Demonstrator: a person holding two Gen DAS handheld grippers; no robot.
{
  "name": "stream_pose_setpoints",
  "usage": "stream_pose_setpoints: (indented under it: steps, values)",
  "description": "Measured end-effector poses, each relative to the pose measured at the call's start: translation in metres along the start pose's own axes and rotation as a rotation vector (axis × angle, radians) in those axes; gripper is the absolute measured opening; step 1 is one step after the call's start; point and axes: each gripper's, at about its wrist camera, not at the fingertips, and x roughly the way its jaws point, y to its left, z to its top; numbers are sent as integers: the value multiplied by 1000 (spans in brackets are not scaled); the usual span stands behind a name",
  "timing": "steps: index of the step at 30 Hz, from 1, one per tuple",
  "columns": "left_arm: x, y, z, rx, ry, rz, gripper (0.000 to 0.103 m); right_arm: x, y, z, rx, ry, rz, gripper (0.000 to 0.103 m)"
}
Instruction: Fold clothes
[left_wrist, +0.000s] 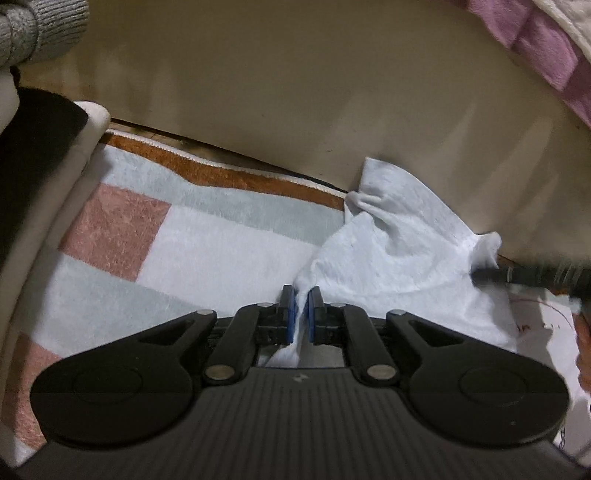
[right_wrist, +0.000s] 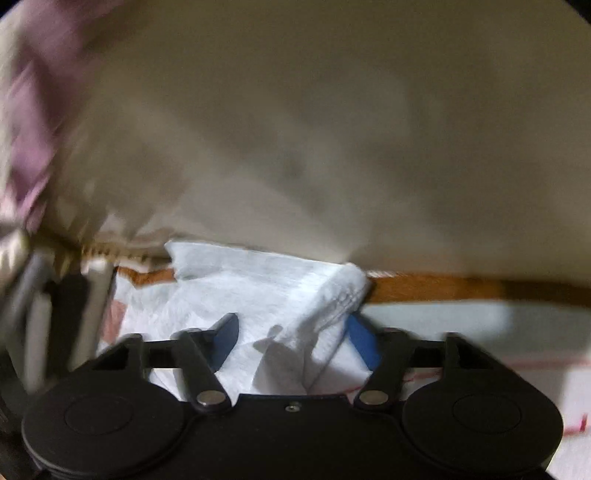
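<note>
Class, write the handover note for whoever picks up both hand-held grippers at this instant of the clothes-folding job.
Left hand-held gripper: shut on an edge of the white garment.
Right hand-held gripper: open, fingers either side of a raised fold of the same garment; not gripping.
Garment: crumpled on the patterned rug, near its orange border.
Done: one edge gripped, nothing more.
Left: close the right on its fold, spread the cloth flat, then fold. The right view is blurred, so check before closing.

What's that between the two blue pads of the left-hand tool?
A pinched fold of the white cloth. The left gripper has its jaws shut on it, as the left wrist view shows; the rest spreads over the rug.
</note>
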Motion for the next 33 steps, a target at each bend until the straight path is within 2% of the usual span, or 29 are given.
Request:
stream_pose_setpoints:
  steps: [1,2,4,6,7,8,9,10,13,15,18,20,21,23,26,27,29,30,32,33]
  values:
    - [-2,-2,-1,-5,-8,9,6,3,11,-2,-105,23,-29,5]
    - [-4,-4,-3,-10,-15,18,6,-2,24,-7,-216,-6,-64,5]
    - [-16,-9,-12,21,-71,30,6,-24,49,-20,-406,-111,-73,5]
    - [-18,-9,-23,40,-83,36,7,-50,72,-38,-566,-196,-82,5]
    - [-19,-10,-28,49,-88,39,10,-62,82,-53,-688,-238,-86,5]
    - [-20,-10,-34,58,-94,42,16,-68,94,-72,-843,-273,-102,5]
    - [-21,-10,-39,67,-100,45,17,-74,105,-94,-1015,-302,-121,5]
    - [-22,-10,-44,77,-105,48,18,-73,113,-123,-1217,-307,-138,5]
    - [-29,-3,-47,13,-113,60,25,-71,116,-177,-1552,-249,-95,5]
    - [-39,2,-48,-34,-140,49,32,-72,106,-203,-1668,-215,-72,5]
    - [-55,-1,-49,-50,-164,6,36,-76,85,-236,-1818,-175,-72,5]
    - [-64,-8,-50,-55,-181,-12,43,-78,72,-253,-1907,-191,-90,5]
    - [-68,-11,-51,-54,-198,-13,43,-80,66,-258,-1941,-206,-99,5]
    - [-72,-18,-54,-50,-209,-28,45,-82,59,-258,-1940,-190,-110,4]
    - [-69,-28,-58,-39,-184,-74,54,-82,55,-250,-1849,-168,-137,4]
    - [-68,-32,-60,-35,-176,-89,55,-85,56,-244,-1778,-148,-143,6]
    - [-66,-39,-62,-27,-160,-120,57,-93,56,-222,-1531,-82,-118,14]
    - [-57,-40,-63,-42,-137,-121,59,-96,54,-209,-1392,-50,-97,28]
    - [-39,-43,-64,-55,-95,-121,63,-93,43,-191,-1122,-15,-37,47]
    - [-30,-46,-66,-50,-76,-119,63,-91,37,-182,-987,2,-8,52]
